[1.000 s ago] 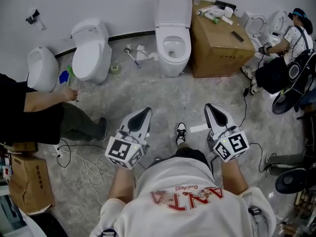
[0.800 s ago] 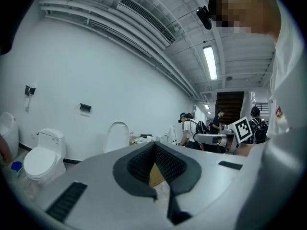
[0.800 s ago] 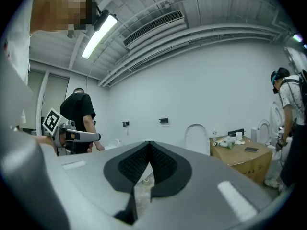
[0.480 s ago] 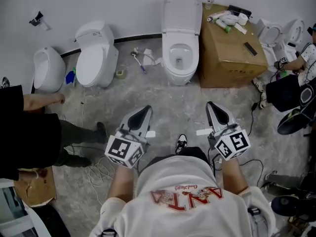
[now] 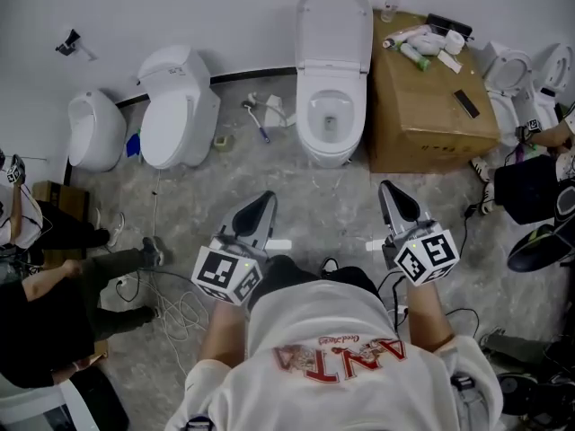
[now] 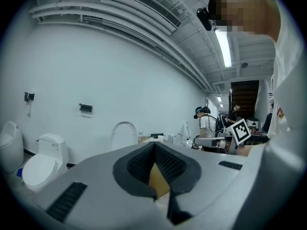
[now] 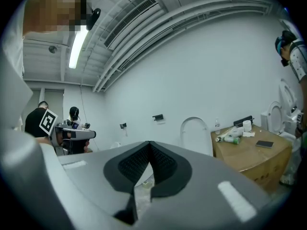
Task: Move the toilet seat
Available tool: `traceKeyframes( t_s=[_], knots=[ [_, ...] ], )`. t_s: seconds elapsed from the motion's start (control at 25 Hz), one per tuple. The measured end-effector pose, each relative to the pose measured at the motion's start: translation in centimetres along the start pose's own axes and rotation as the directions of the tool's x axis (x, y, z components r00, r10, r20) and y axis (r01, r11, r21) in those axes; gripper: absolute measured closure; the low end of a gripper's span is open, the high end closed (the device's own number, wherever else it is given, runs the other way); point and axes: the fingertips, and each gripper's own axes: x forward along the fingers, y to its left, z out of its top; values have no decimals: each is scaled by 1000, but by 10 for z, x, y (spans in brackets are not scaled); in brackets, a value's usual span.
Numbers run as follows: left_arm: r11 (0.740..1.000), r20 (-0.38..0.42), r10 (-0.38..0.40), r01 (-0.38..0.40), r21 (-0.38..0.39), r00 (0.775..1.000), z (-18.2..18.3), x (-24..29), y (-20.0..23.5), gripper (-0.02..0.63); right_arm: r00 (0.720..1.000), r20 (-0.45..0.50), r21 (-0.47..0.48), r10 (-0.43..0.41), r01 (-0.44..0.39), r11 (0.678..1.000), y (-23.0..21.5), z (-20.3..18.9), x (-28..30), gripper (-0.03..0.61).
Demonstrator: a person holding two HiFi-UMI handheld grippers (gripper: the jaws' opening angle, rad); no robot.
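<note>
A white toilet [image 5: 331, 122] stands against the far wall, its seat and lid [image 5: 334, 23] raised upright. It lies ahead of both grippers, well out of reach. My left gripper [image 5: 263, 201] and right gripper [image 5: 393, 189] are held side by side at waist height, pointing toward it, both shut with nothing in them. The left gripper view has the raised lid [image 6: 123, 135] beyond the shut left gripper [image 6: 154, 147]. In the right gripper view the lid [image 7: 194, 131] rises behind the shut right gripper [image 7: 149, 145].
A large cardboard box [image 5: 429, 106] with bottles and small items on top stands right of the toilet. A second toilet [image 5: 176, 106] with its lid down and a urinal [image 5: 92, 129] sit to the left. Cables [image 5: 171, 308] trail over the floor. One person crouches at left [image 5: 45, 317], another at right [image 5: 550, 142].
The toilets and box have drawn nearer and shifted right in the head view. The person at left has dropped toward the lower left corner. Both grippers stay shut and level.
</note>
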Motion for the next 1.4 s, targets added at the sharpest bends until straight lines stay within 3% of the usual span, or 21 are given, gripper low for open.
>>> traceKeyframes(
  t_s=[0.44, 0.84, 1.08, 1.28, 1.4],
  knots=[
    [996, -22, -76, 75, -38, 997, -6, 87, 41, 606, 995, -60, 25, -76, 78, 997, -58, -9, 54, 577],
    [991, -51, -108, 104, -82, 993, 4, 169, 154, 606, 984, -125, 9, -123, 125, 992, -89, 3, 180, 577],
    [987, -99, -115, 102, -126, 988, -16, 207, 232, 606, 973, -164, 39, -164, 173, 984, -112, -5, 259, 577],
    [983, -144, -129, 107, -152, 981, -33, 247, 268, 606, 957, -203, 77, -207, 227, 971, -144, -23, 291, 577],
    [973, -169, -125, 88, -211, 978, -52, 269, 278, 606, 946, -241, 103, -215, 245, 964, -166, -44, 302, 577]
  ],
)
